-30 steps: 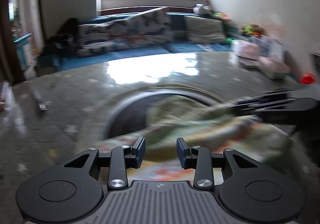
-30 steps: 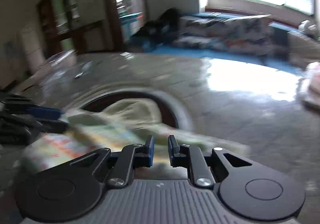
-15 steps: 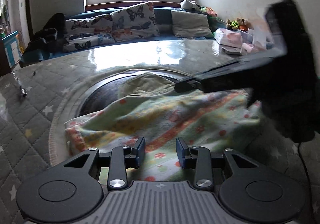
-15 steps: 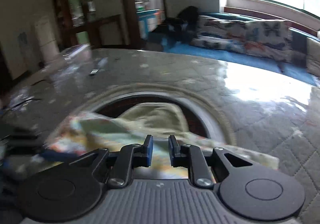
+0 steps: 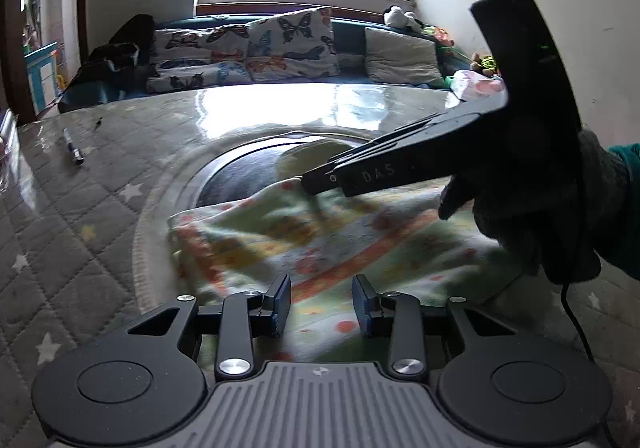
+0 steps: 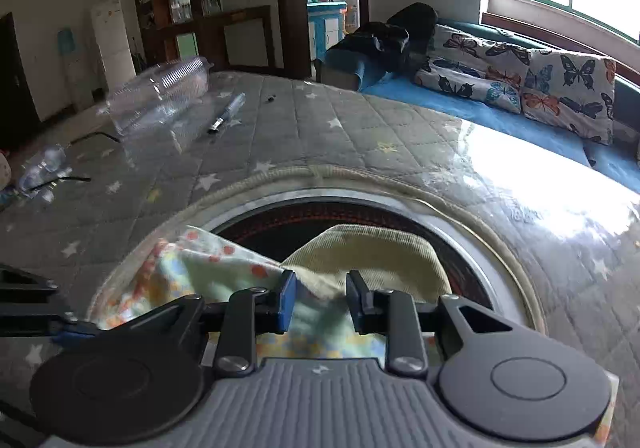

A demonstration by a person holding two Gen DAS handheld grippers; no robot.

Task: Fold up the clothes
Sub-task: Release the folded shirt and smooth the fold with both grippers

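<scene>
the garment (image 5: 320,244) is seen printed in pale green, yellow and light blue with orange-red dots and bands; its collar part (image 6: 372,260) is noted as plain ribbed olive-yellow. the table cover (image 6: 320,136) is recorded as grey, quilted in diamonds, with white and yellow stars. the cushions (image 6: 552,88) are marked with blue, orange and black butterflies on white. blue pads are observed on the black right gripper (image 6: 320,304).
</scene>
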